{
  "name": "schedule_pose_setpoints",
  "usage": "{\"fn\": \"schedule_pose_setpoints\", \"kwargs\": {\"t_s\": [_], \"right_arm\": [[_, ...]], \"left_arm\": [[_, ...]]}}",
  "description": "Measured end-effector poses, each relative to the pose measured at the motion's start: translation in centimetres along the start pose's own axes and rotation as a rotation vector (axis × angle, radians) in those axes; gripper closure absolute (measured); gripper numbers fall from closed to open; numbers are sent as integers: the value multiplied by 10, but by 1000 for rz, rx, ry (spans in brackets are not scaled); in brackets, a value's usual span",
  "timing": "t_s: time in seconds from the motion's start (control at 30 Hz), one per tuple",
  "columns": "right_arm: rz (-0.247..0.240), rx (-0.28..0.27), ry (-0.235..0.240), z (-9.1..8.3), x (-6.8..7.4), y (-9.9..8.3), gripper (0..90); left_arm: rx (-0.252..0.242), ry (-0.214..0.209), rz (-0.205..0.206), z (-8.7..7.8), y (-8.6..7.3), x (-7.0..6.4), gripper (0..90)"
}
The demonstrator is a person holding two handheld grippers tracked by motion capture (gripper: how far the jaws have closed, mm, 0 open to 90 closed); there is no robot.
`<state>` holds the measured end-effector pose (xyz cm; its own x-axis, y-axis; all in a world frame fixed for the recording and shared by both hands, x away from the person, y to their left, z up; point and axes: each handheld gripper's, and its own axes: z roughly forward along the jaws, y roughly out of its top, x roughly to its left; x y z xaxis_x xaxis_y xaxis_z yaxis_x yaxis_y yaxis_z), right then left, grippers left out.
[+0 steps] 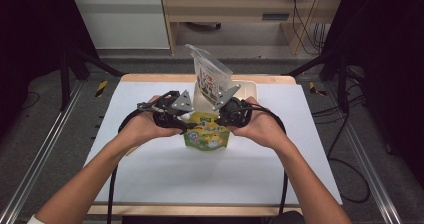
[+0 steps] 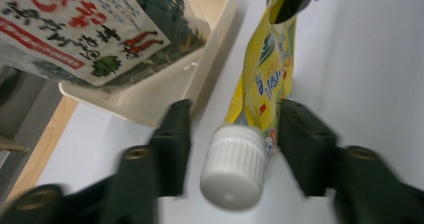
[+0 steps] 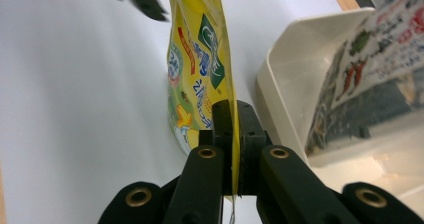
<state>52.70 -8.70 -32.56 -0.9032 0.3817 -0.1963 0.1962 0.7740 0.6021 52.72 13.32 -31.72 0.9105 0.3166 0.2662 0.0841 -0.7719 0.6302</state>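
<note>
Right gripper (image 3: 231,134) is clamped on the edge of the yellow-green spouted drink pouch (image 3: 197,69), holding it upright off the white desk (image 3: 75,109). Its white ribbed screw cap (image 2: 233,165) sits dead centre between the wide-open left gripper (image 2: 233,146), axis pointing back along the jaws. Left is placed to close on it.

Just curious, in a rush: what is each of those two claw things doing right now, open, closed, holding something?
Left gripper: jaws open, either side of the yellow pouch's white cap.
Right gripper: jaws closed on the yellow pouch's edge.
</note>
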Motion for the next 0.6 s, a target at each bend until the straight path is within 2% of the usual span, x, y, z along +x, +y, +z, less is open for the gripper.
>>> {"fn": "schedule_pose_setpoints", "kwargs": {"t_s": [0.07,0.2,0.37,0.5,0.6], "right_arm": [[20,2,-7,-6,0,-4,900],[83,5,-32,-23,-1,-13,900],[134,9,-59,-45,-1,-25,900],[180,7,-76,-59,-3,-33,900],[221,1,-90,-71,-5,-40,900]], "left_arm": [[-6,10,-23,-4,-4,2,275],[-13,41,-83,-7,-18,0,146],[-6,84,-150,-5,-38,0,107],[-19,102,-200,-5,-50,-3,85],[-39,123,-254,-2,-61,-9,75]]}}
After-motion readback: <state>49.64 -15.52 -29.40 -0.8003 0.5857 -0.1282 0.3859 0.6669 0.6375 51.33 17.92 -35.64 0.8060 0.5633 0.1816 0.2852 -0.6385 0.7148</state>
